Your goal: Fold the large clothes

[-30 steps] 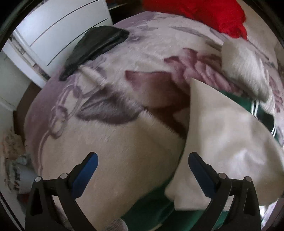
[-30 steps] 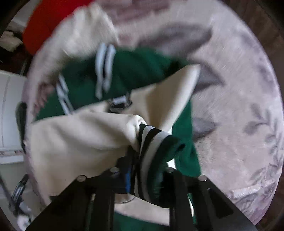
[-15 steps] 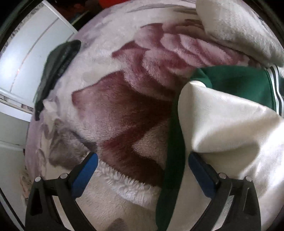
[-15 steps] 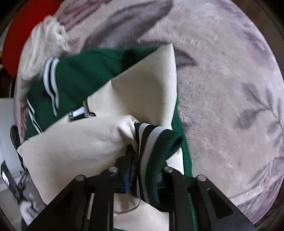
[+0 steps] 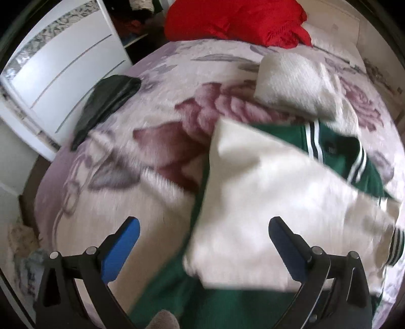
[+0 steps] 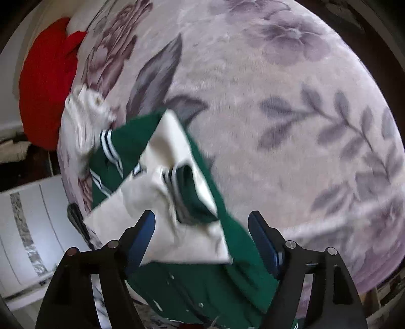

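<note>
1. Left hand-held gripper (image 5: 202, 243), in the left wrist view, is seen with its blue-padded fingers spread wide apart and nothing held between them; it hangs above the bed (image 5: 177, 83)

2. Directly ahead of it and slightly to its right the jacket (image 5: 329, 141) is spread on the bed, green body below, with a cream sleeve (image 5: 265, 192) laid across it; the sleeve's long axis is seen running from its far corner near the bed's middle down toward the near right, where a striped cuff (image 5: 395, 245) shows at the frame edge

3. A folded white garment (image 5: 293, 83), a red blanket (image 5: 235, 20) and a dark garment (image 5: 106, 101) are seen farther off on the bed, apart from the jacket except the white one, which sits just beyond it

4. Right hand-held gripper (image 6: 202, 235), in the right wrist view, is likewise seen with jaws parted and empty, poised over the jacket (image 6: 240, 243)

5. Between and just ahead of its fingers the cream sleeve (image 6: 141, 210) and the striped cuff (image 6: 177, 182) are seen lying on the green body, the garment's length running away to the far left

6. By judgement, the cuff lies nearer the right hand-held gripper, so any regrasp there would fall to it
</note>
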Motion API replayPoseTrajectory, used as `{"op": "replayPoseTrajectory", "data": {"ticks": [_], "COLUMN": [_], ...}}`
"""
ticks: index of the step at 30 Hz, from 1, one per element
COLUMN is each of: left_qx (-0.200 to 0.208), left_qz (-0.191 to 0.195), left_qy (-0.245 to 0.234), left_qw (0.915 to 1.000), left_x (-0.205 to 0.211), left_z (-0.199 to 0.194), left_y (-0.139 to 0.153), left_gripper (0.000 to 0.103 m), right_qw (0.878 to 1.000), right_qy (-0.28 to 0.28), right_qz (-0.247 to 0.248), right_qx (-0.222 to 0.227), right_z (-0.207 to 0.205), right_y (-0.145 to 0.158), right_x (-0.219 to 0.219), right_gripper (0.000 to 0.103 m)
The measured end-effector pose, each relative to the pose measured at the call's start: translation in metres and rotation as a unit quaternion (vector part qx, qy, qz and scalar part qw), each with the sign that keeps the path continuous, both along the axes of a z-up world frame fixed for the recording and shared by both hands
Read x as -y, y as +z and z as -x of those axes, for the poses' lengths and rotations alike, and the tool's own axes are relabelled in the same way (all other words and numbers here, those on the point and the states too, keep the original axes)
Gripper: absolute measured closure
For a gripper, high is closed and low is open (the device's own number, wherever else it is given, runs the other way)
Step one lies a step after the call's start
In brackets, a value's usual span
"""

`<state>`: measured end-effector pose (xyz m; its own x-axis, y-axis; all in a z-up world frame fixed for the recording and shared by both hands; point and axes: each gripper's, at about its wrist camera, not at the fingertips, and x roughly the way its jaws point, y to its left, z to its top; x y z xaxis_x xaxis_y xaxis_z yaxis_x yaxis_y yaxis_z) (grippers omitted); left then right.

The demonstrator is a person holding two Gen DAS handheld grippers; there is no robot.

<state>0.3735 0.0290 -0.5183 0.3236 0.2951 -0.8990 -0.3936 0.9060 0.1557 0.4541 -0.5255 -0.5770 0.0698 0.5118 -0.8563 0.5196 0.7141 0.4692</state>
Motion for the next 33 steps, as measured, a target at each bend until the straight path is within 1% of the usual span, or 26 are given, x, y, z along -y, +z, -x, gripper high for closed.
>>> {"op": "replayPoseTrajectory", "data": {"ticks": [1,2,4,5,7,8,9,10,11,12,13,15,16,17,19,21,22,23,24,25,26,27,28,30,32,33], "left_qx": [-0.011,-0.022,-0.044,-0.055,-0.087,-0.100,-0.113,-0.118,-0.121,-0.124,-0.125,-0.127,-0.127,-0.126,-0.138,-0.145,-0.144,-0.141,-0.136,-0.132,-0.128,-0.123,-0.118,-0.104,-0.097,-0.095], "left_qz": [-0.018,-0.031,-0.056,-0.061,-0.050,-0.044,-0.033,-0.027,-0.027,-0.026,-0.017,-0.012,-0.009,-0.008,-0.017,-0.011,0.001,0.011,0.025,0.037,0.047,0.061,0.080,0.127,0.182,0.202], "left_qy": [0.008,0.015,0.038,0.050,0.071,0.079,0.088,0.092,0.094,0.097,0.097,0.098,0.095,0.089,0.082,0.088,0.104,0.113,0.124,0.139,0.152,0.166,0.185,0.226,0.280,0.297], "left_qw": [0.9998,0.9992,0.9967,0.9954,0.9924,0.9908,0.9891,0.9883,0.9878,0.9872,0.9873,0.9871,0.9873,0.9879,0.9868,0.9855,0.9841,0.9835,0.9825,0.9807,0.9789,0.9766,0.9724,0.9601,0.9374,0.9286], "left_x": [0.015,0.025,0.053,0.064,0.087,0.095,0.106,0.115,0.118,0.122,0.126,0.128,0.131,0.134,0.139,0.140,0.138,0.138,0.135,0.134,0.132,0.131,0.129,0.124,0.121,0.122], "left_z": [0.013,0.026,0.052,0.063,0.083,0.090,0.100,0.107,0.112,0.119,0.126,0.136,0.143,0.150,0.160,0.172,0.181,0.188,0.197,0.208,0.218,0.230,0.245,0.273,0.309,0.321], "left_y": [-0.003,-0.006,-0.016,-0.023,-0.042,-0.050,-0.058,-0.063,-0.064,-0.066,-0.068,-0.068,-0.067,-0.068,-0.070,-0.072,-0.071,-0.069,-0.066,-0.062,-0.059,-0.057,-0.056,-0.059,-0.075,-0.084], "left_gripper": [0.000,0.000,0.000,0.000,0.000,0.000,0.000,0.000,0.000,0.000,0.000,0.000,0.000,0.000,0.000,0.000,0.000,0.000,0.000,0.000,0.000,0.000,0.000,0.000,0.000,0.000], "right_qw": [1.000,1.000,0.998,0.995,0.989,0.982,0.976,0.970,0.967,0.970,0.976,0.981,0.982,0.981,0.981,0.972,0.970,0.973,0.973,0.974,0.976,0.976,0.976,0.971,0.966,0.965], "right_qy": [0.002,0.004,0.002,0.001,0.007,0.005,0.015,0.025,0.041,0.065,0.088,0.162,0.182,0.188,0.186,0.232,0.237,0.228,0.224,0.222,0.215,0.212,0.214,0.231,0.246,0.251], "right_qz": [-0.006,-0.023,-0.068,-0.096,-0.139,-0.169,-0.186,-0.200,-0.204,-0.184,-0.150,-0.079,-0.030,-0.015,-0.012,0.010,0.009,-0.008,-0.020,-0.022,-0.023,-0.028,-0.033,-0.048,-0.058,-0.061], "right_qx": [0.006,0.010,0.005,-0.005,-0.046,-0.083,-0.115,-0.138,-0.146,-0.147,-0.129,-0.069,-0.036,-0.035,-0.058,-0.043,-0.043,-0.044,-0.045,-0.044,-0.037,-0.030,-0.026,-0.030,-0.047,-0.054], "right_z": [-0.018,-0.041,-0.078,-0.098,-0.120,-0.126,-0.127,-0.127,-0.126,-0.126,-0.129,-0.141,-0.150,-0.154,-0.155,-0.160,-0.161,-0.160,-0.158,-0.154,-0.146,-0.137,-0.126,-0.094,-0.053,-0.032], "right_y": [-0.012,-0.030,-0.064,-0.085,-0.120,-0.140,-0.154,-0.163,-0.167,-0.164,-0.153,-0.121,-0.111,-0.115,-0.135,-0.133,-0.129,-0.122,-0.114,-0.104,-0.088,-0.076,-0.064,-0.045,-0.034,-0.033], "right_x": [0.005,0.009,0.008,0.005,-0.005,-0.014,-0.023,-0.031,-0.038,-0.043,-0.045,-0.049,-0.042,-0.037,-0.036,-0.053,-0.054,-0.050,-0.046,-0.038,-0.026,-0.016,-0.006,0.011,0.023,0.027], "right_gripper": [0.025,0.025,0.025,0.025,0.025,0.025,0.026,0.049,0.068,0.086,0.092,0.095,0.095,0.095,0.095,0.094,0.094,0.091,0.082,0.066,0.057,0.041,0.039,0.039,0.039,0.039]}}
